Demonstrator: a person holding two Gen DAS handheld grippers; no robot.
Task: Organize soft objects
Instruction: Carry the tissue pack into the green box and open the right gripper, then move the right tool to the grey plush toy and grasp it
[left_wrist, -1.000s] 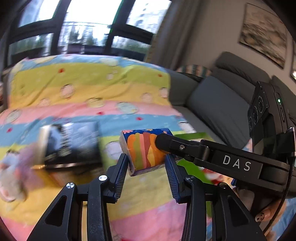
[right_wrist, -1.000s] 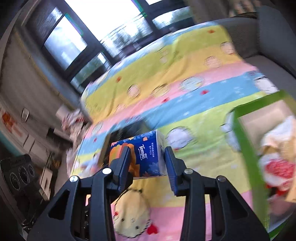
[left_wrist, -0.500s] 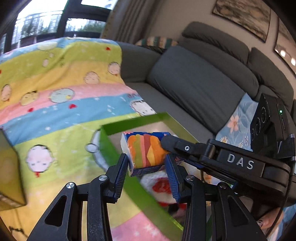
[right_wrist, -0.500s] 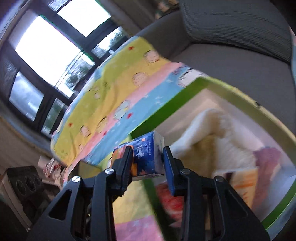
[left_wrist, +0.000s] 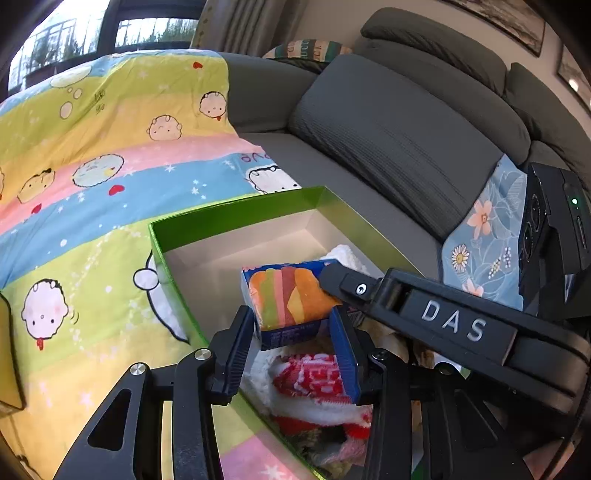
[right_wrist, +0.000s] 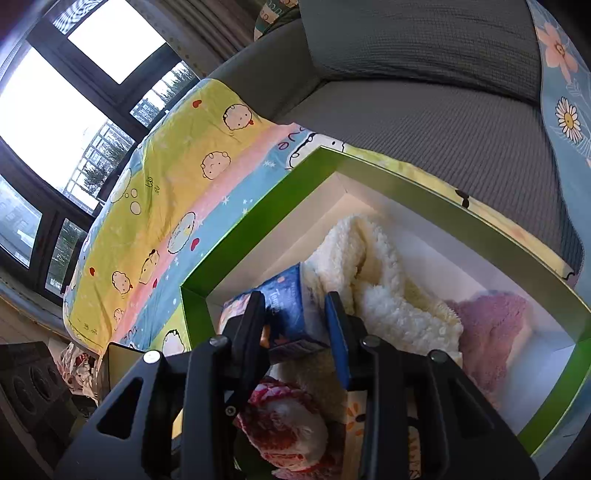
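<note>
While both grippers pinch the same tissue pack (left_wrist: 290, 301), the relation that matters is where that pack hangs against the green box (left_wrist: 168, 254): it sits above the box's open interior, near the corner on the quilt side, with the cream fleece (right_wrist: 373, 280) and the red-and-white plush (left_wrist: 317, 376) below and beside it, and it does not yet appear to rest on anything. Seen from the left wrist, the left gripper (left_wrist: 295, 336) has its pads pressed on the pack's two long side faces, the striped end face turned toward the camera and the long axis running away toward the box's far wall. The right gripper (right_wrist: 295, 321) grips the same pack across its blue printed sides, its finger reaching in from the sofa side of the box; neither hand is nearer, since both already hold it. Its jaws have just opened a touch, though the pack is between them and the pads look pressed on it. Compared with a second ago, the pack was over the cartoon quilt (left_wrist: 92, 166) with the box off to one side; now it has been carried across the green rim and lowered toward the contents. My judgement is that the coming move is a short descent and release.
</note>
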